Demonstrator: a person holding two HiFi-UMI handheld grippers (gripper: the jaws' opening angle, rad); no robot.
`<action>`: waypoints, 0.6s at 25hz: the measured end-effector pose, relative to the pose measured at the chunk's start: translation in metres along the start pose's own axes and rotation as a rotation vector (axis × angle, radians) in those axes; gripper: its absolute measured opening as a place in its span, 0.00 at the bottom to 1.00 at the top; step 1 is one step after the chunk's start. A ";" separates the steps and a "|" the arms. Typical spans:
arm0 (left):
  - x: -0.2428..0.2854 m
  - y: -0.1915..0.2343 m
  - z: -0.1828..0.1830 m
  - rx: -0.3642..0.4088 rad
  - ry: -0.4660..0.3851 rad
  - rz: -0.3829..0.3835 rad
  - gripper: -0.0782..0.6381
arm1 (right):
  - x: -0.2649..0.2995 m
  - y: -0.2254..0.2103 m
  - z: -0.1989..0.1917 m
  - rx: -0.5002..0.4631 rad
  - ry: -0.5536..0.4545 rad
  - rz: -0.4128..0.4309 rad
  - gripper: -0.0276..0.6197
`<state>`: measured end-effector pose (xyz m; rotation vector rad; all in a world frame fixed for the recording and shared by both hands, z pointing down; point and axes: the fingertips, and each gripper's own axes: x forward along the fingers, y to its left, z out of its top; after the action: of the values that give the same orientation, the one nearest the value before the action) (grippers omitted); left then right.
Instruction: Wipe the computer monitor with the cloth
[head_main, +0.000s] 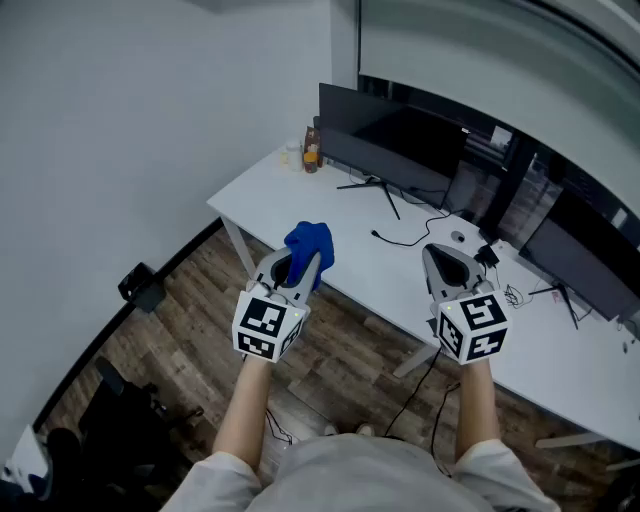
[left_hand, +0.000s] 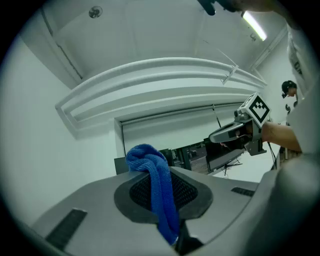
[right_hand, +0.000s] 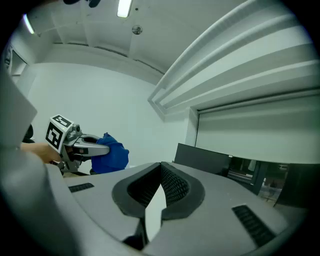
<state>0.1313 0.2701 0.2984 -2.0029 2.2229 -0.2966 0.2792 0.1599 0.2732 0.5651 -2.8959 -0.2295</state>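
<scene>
A blue cloth is bunched at the tips of my left gripper, which is shut on it, held in the air in front of the white desk's near edge. In the left gripper view the cloth hangs clamped between the jaws of that gripper. My right gripper is shut with nothing in it, level with the left one; its pads meet at the tip. A black monitor stands at the desk's far side, well beyond both grippers, also seen as the monitor in the right gripper view.
A second dark monitor stands to the right. Small bottles sit at the desk's far left corner. Black cables trail across the desktop. A black chair is at the lower left on the wood floor.
</scene>
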 end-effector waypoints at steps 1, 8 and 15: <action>0.001 0.001 -0.001 0.001 0.001 -0.002 0.18 | 0.002 0.000 0.000 0.003 -0.002 -0.003 0.06; 0.000 0.019 -0.014 -0.005 0.003 -0.016 0.18 | 0.025 0.014 -0.006 0.057 -0.011 0.018 0.06; 0.016 0.044 -0.038 -0.023 0.026 -0.026 0.18 | 0.058 0.024 -0.014 0.100 -0.002 0.061 0.06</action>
<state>0.0788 0.2609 0.3256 -2.0517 2.2272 -0.3031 0.2206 0.1574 0.3000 0.4914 -2.9337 -0.0766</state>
